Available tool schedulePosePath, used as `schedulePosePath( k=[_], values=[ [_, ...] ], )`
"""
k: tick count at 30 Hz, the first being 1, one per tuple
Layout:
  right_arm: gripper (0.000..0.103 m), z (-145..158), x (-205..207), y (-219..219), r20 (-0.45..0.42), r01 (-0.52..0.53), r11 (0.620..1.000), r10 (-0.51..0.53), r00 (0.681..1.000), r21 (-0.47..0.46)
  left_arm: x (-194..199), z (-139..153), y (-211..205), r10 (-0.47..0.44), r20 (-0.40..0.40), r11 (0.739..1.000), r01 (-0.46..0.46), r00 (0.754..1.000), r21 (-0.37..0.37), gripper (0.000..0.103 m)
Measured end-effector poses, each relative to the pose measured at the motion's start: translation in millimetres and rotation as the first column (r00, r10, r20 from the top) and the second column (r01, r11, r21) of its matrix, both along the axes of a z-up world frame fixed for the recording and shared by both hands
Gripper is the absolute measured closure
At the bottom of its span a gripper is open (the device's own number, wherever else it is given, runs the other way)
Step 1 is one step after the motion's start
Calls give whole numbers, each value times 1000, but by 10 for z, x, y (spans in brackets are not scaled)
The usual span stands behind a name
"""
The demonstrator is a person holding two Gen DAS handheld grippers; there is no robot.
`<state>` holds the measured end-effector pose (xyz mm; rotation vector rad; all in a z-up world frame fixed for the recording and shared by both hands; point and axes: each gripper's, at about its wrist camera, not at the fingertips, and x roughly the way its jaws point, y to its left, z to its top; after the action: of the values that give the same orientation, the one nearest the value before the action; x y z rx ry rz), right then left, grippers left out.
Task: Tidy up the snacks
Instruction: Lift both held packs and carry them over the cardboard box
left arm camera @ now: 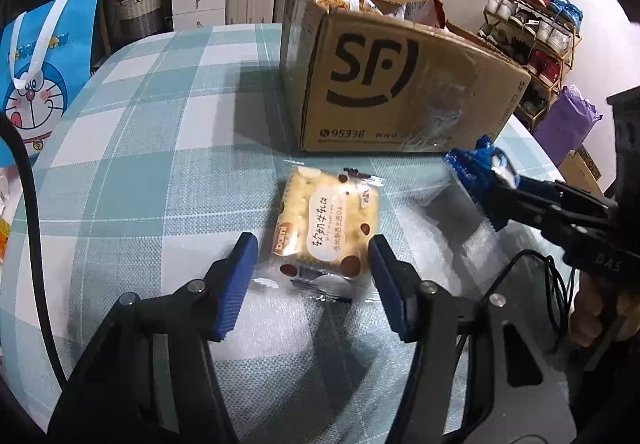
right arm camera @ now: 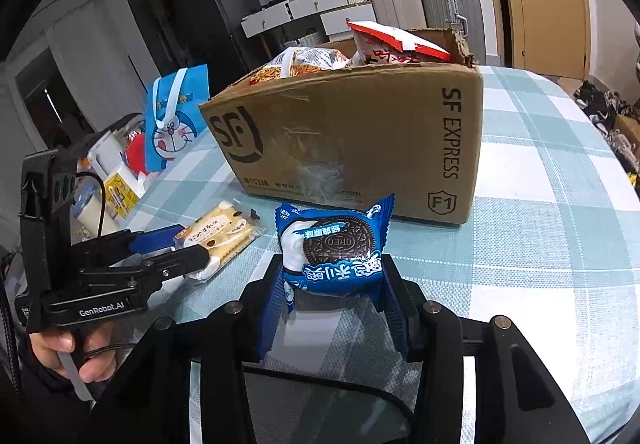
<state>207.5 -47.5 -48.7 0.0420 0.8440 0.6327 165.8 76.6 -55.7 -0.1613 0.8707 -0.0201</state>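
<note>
Presently left gripper [left arm camera: 312,276] straddles cracker packet [left arm camera: 326,222] unclenched: close squarely across its width; right gripper [right arm camera: 332,308] clamps Oreo pack [right arm camera: 334,248] before the box [right arm camera: 348,140].

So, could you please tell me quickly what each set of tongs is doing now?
Left tongs: open around the cracker packet.
Right tongs: closed on the Oreo packet.
</note>
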Motion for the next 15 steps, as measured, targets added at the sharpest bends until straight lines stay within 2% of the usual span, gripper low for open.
schedulePosePath(
  k=[2, 4, 6, 8, 9, 11, 15],
  values=[
    [57, 27, -22, -5, 9, -2, 1000, 2, 1000, 3, 16, -9, -13, -6, -8, 1000, 6, 1000, -16, 47],
    [57, 41, -31, -16, 12, 0, 1000, 0, 1000, 6, 40, -26, -58, -14, -18, 1000, 14, 1000, -10, 39],
    [57, 42, -36, -23, 9, -1, 1000, 1, 1000, 8, 60, -45, -146, -27, -28, 999, 28, 999, 36, 35],
    [57, 45, -47, -37, 10, 0, 1000, 0, 1000, 6, 91, -65, -217, -34, -36, 996, 37, 999, 77, 34],
    [57, 48, -52, -44, 10, -1, 1000, 0, 1000, 10, 107, -71, -240, -34, -40, 995, 37, 999, 89, 34],
    [57, 52, -60, -58, 11, 2, 1000, -2, 1000, 12, 124, -70, -261, -29, -39, 994, 33, 999, 106, 41],
    [57, 66, -78, -68, 12, 5, 1000, -6, 1000, 12, 99, -47, -222, -44, -23, 997, 45, 999, 63, 48]
  ],
)
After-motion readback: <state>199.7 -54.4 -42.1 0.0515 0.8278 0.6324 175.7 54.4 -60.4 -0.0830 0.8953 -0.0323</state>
